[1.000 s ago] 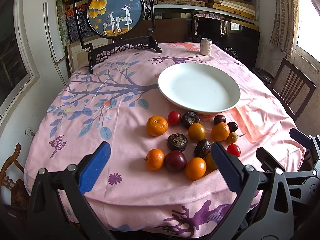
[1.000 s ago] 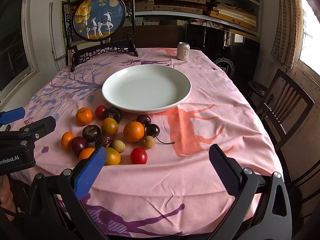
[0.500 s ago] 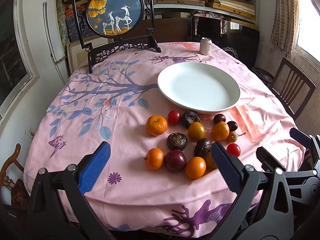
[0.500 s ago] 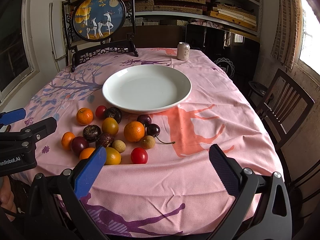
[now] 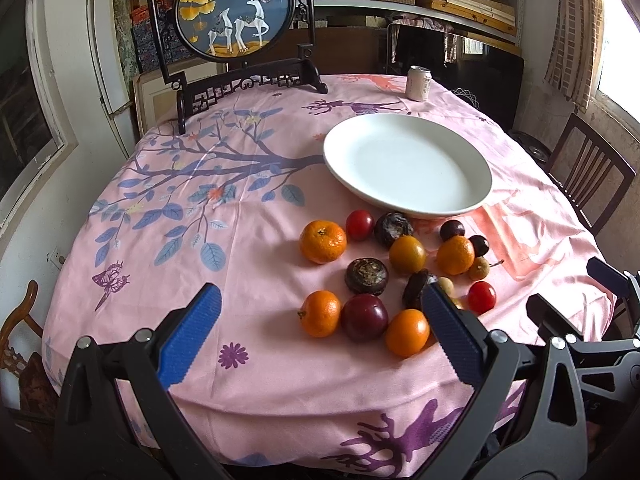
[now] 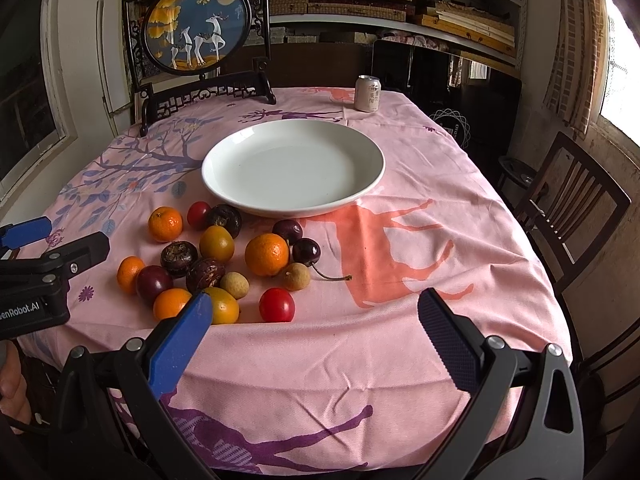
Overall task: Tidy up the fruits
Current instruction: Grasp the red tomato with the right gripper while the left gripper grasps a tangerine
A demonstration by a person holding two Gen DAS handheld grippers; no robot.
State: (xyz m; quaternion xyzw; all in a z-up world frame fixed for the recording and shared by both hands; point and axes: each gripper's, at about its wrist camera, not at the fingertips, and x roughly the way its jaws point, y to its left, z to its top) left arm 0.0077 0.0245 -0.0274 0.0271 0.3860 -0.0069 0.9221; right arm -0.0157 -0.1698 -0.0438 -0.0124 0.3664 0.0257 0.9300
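The white plate sits on the pink tablecloth and holds nothing. All the fruit lies in a loose cluster on the cloth just in front of the plate, on its near-left side: small oranges, dark plums, cherries, red tomatoes and pale longans. The nearest orange is at the near edge of the cluster, well away from the plate.

The left tongs hang above the near edge of the table with their blue pads spread wide and nothing between them; the cluster lies just ahead, between them and the plate. The right tongs are likewise spread wide and hold nothing, and the fruit lies ahead to their left, with a red tomato closest. A drink can stands beyond the plate, and a deer screen stands behind it to the left.
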